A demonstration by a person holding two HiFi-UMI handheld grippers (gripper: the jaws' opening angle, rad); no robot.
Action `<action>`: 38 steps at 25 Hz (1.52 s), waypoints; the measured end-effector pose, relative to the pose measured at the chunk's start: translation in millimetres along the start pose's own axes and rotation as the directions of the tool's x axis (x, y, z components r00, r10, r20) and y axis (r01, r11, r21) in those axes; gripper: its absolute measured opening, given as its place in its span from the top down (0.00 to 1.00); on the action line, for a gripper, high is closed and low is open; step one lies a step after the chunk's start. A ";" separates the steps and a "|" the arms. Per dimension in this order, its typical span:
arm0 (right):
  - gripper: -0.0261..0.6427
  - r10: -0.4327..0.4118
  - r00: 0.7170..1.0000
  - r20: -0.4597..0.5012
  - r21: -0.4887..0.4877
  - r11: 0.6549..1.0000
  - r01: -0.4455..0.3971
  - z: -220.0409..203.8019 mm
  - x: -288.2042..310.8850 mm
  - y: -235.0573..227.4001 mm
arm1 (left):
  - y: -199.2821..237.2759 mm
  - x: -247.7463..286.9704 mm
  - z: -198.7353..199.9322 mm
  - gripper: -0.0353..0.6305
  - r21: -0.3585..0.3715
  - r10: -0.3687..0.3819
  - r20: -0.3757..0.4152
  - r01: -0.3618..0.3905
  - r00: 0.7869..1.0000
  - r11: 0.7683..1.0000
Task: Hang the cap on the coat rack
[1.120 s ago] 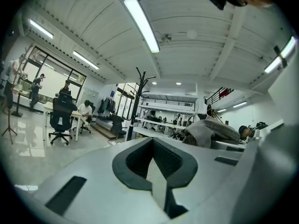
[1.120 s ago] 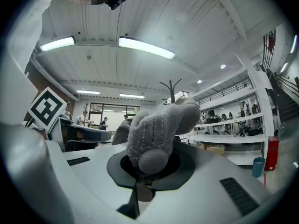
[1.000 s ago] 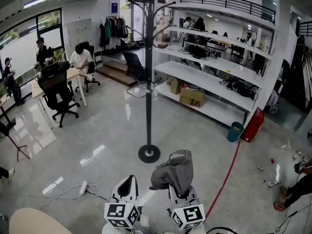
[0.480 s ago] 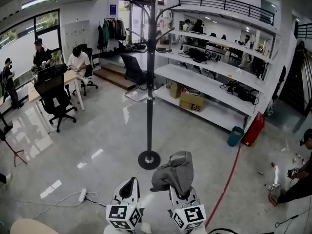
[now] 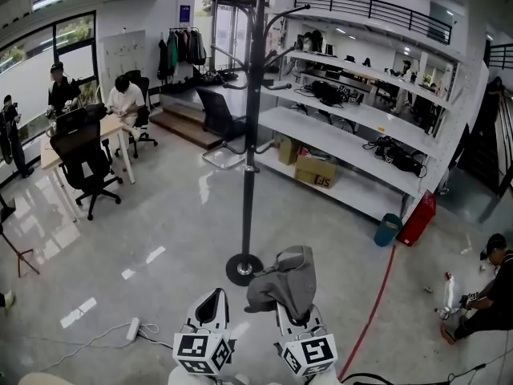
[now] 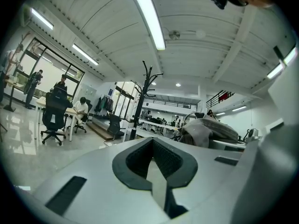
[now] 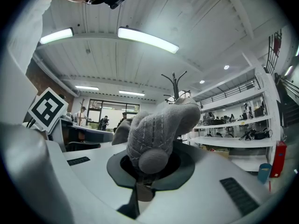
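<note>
Cap (image 5: 282, 283), grey ribbed knit, slumps crumpled over my right hand-held gripper (image 7: 140, 174), which clamps it; left hand-held gripper (image 6: 153, 167) closed, empty; black coat rack (image 5: 250, 135) stands ahead.

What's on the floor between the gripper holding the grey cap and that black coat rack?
Nothing. In the head view only bare glossy floor separates the right gripper, shut on the cap, from the coat rack.

Grey cap (image 5: 282, 283) in the right gripper (image 5: 295, 315), near the base of the black coat rack (image 5: 250, 159), left gripper (image 5: 212, 299) alongside
</note>
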State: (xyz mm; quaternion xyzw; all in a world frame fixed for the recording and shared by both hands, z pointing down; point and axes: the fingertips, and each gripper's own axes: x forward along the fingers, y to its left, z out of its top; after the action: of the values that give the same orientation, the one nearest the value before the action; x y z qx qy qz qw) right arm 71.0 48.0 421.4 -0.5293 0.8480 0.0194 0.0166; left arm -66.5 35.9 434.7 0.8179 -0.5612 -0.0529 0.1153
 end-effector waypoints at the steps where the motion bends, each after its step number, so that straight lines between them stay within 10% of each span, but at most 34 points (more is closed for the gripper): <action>1: 0.92 -0.001 1.000 -0.001 0.000 1.000 0.001 -0.6 4.8 -0.3 | 3.0 3.8 0.5 0.95 0.002 -0.002 0.000 0.002 1.000 1.000; 38: 0.92 0.007 1.000 -0.031 -0.003 1.000 -0.007 -13.5 87.5 -7.6 | 56.8 61.6 -4.2 0.95 -0.039 -0.007 -0.040 0.006 0.999 0.999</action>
State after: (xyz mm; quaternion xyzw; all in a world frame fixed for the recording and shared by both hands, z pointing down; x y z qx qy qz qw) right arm 39.3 -34.5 430.6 -0.5267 0.8500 0.0126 0.0027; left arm -94.6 -40.3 455.5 0.8182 -0.5551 -0.0477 0.1420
